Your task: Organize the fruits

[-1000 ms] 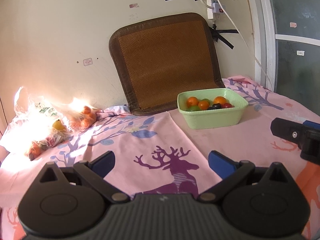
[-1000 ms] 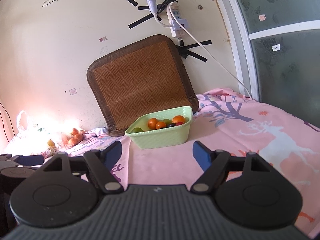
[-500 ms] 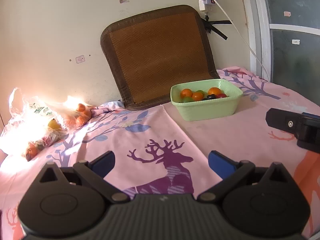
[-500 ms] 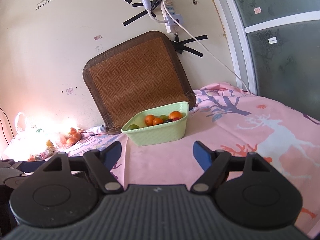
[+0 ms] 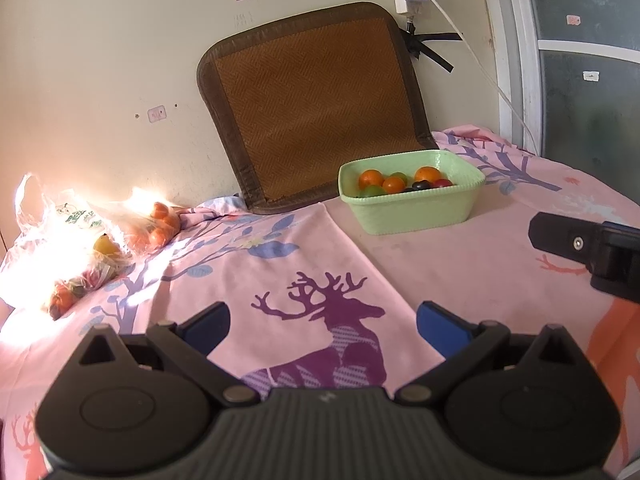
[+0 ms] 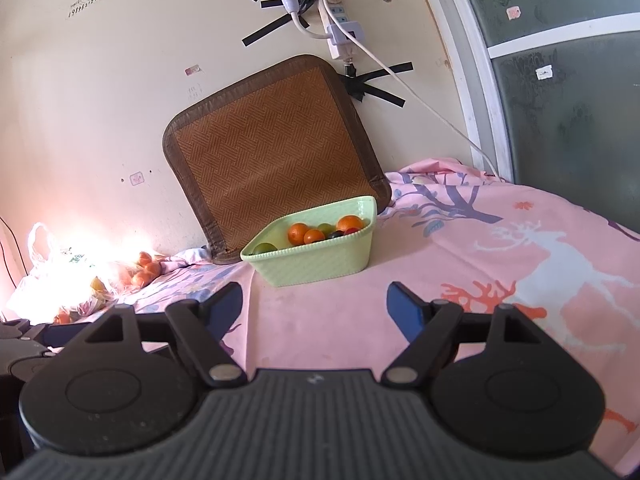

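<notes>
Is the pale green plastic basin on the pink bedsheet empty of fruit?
No, the pale green plastic basin holds several orange, green and dark round fruits.

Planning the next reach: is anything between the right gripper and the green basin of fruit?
Nothing visible. Only bare pink deer-print cloth lies between the open right gripper and the light green plastic basin of fruit.

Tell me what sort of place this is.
Probably a lived-in room at home: a pink deer-print sheet covers the surface, a woven cushion leans on a wall, and a power strip is taped up.
</notes>
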A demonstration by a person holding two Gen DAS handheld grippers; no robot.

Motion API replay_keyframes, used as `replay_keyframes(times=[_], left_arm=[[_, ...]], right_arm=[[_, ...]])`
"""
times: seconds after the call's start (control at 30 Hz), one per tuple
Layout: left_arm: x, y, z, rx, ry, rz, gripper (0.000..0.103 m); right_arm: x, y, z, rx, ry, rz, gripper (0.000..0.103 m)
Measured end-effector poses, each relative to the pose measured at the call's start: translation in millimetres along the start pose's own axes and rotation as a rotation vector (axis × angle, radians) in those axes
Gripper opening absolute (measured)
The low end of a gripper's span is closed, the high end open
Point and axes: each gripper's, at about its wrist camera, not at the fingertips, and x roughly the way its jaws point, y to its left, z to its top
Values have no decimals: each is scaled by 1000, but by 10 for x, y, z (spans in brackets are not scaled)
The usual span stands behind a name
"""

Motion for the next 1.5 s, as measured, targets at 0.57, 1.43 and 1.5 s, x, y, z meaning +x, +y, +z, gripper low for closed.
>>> replay_keyframes(times=[0.57, 1.43, 1.5], left_arm=[[128, -4, -60, -7, 92, -48, 103], [169, -14, -75, -4, 112, -87, 103], [157, -16, -69, -4, 106, -93, 103]], right_arm=[[13, -3, -14, 2, 4, 0, 82], [15, -15, -19, 9, 9, -1, 83], [22, -17, -18, 7, 10, -3, 83]])
